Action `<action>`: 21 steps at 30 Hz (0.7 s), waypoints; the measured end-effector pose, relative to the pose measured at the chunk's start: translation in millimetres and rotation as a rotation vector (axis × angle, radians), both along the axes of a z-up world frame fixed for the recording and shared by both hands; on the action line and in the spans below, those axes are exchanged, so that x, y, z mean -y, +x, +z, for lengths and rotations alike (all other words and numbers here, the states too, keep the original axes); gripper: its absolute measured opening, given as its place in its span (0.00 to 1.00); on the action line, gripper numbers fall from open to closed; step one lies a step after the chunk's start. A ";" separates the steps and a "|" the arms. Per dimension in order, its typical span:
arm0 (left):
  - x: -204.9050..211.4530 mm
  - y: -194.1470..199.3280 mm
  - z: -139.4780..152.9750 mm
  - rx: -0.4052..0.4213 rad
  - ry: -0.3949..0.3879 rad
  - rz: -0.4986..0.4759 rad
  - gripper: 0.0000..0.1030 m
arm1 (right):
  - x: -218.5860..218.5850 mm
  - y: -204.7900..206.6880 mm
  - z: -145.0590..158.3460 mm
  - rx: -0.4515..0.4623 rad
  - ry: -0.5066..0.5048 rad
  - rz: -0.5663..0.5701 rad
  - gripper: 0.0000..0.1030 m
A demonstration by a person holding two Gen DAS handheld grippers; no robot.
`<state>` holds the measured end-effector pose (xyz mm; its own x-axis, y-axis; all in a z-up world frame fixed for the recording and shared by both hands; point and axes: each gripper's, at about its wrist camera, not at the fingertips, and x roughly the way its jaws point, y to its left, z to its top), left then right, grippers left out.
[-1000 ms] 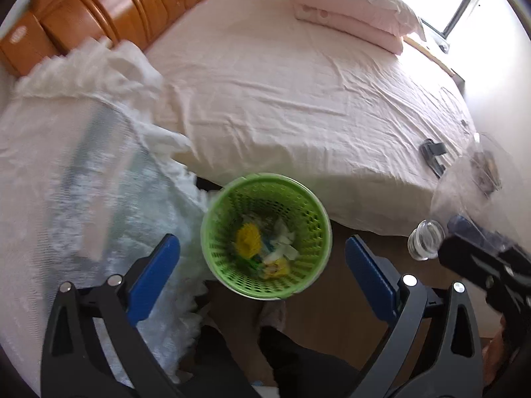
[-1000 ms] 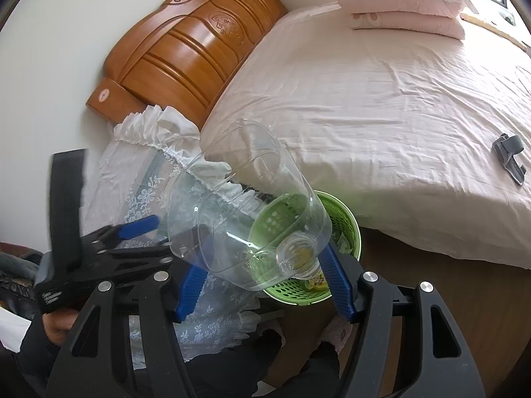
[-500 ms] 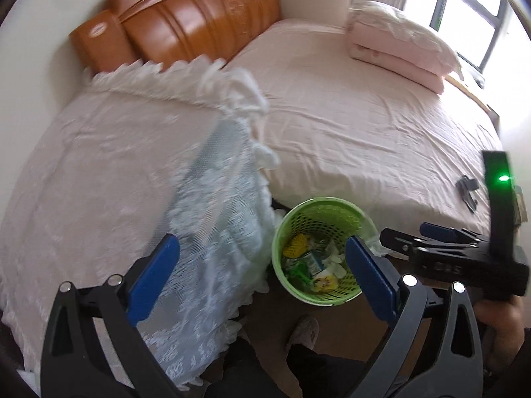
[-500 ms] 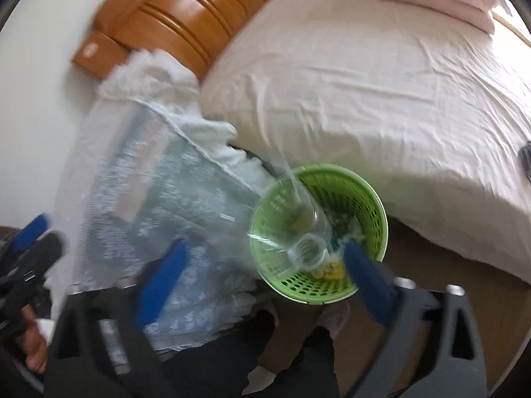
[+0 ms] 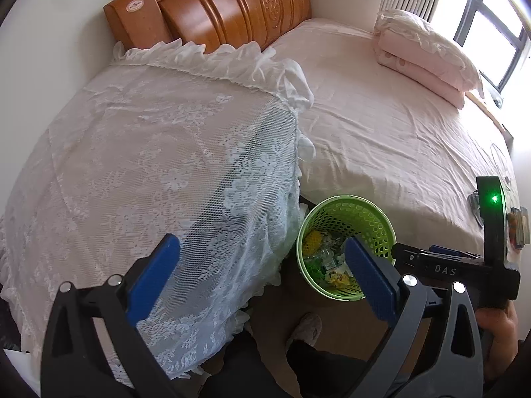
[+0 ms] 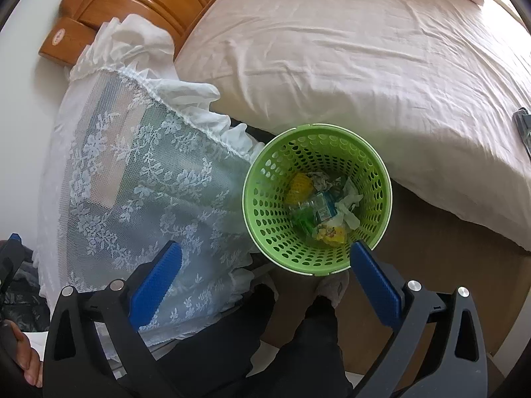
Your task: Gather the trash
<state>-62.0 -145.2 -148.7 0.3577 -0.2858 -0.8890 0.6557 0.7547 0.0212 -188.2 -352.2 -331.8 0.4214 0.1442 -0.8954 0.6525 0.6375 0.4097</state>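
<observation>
Green plastic filled the middle of the right wrist view: the bin point(image 6: 317, 199) stood upright on the wooden floor point(image 6: 438, 252), tucked between the lace cover point(image 6: 139, 179) and the edge of the bed point(image 6: 365, 59). Down in the bottom lay the trash point(image 6: 323, 204): a yellow lump, crumpled white paper, a green piece, a yellow wrapper, and something clear that could not be made out.

The right gripper point(image 6: 262, 277) hung over the bin's near rim, jaws wide, nothing between the blue pads point(image 6: 156, 280). In the left wrist view its black body showed at the right edge with a green light glowing on it.

The left gripper point(image 5: 260, 273) was off to the side, jaws wide too and holding nothing, one pad point(image 5: 154, 275) over the lace cover point(image 5: 159, 165), the other across the bin point(image 5: 345, 222). The trash point(image 5: 327, 258) showed there as well, low inside the basket.

Beyond it the pink bed point(image 5: 381, 126) ran to the wooden headboard point(image 5: 232, 6), with a folded quilt and pillow point(image 5: 428, 53) near the window point(image 5: 491, 30). A small dark object point(image 6: 522, 127) lay on the sheet near the bed's far edge. A slippered foot point(image 5: 307, 330) stood on the floor just beside the bin.
</observation>
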 end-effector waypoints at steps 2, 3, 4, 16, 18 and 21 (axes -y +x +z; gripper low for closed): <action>-4.4 2.4 2.1 0.003 -0.004 0.005 0.93 | -5.4 4.3 5.3 0.001 -0.016 0.011 0.97; -7.0 3.9 3.3 0.004 -0.007 0.009 0.93 | -9.8 8.0 10.0 0.003 -0.035 0.025 0.97; -9.9 5.3 4.7 0.007 -0.011 0.016 0.93 | -13.4 10.9 14.3 0.007 -0.049 0.037 0.97; -87.5 45.3 94.5 0.225 -0.107 0.222 0.93 | -86.1 71.6 183.0 0.320 -0.344 0.261 0.98; -105.5 51.9 117.3 0.275 -0.123 0.267 0.93 | -102.9 81.1 221.5 0.397 -0.414 0.312 0.98; -127.5 59.8 133.8 0.300 -0.130 0.315 0.93 | -124.8 91.4 265.5 0.497 -0.462 0.364 0.98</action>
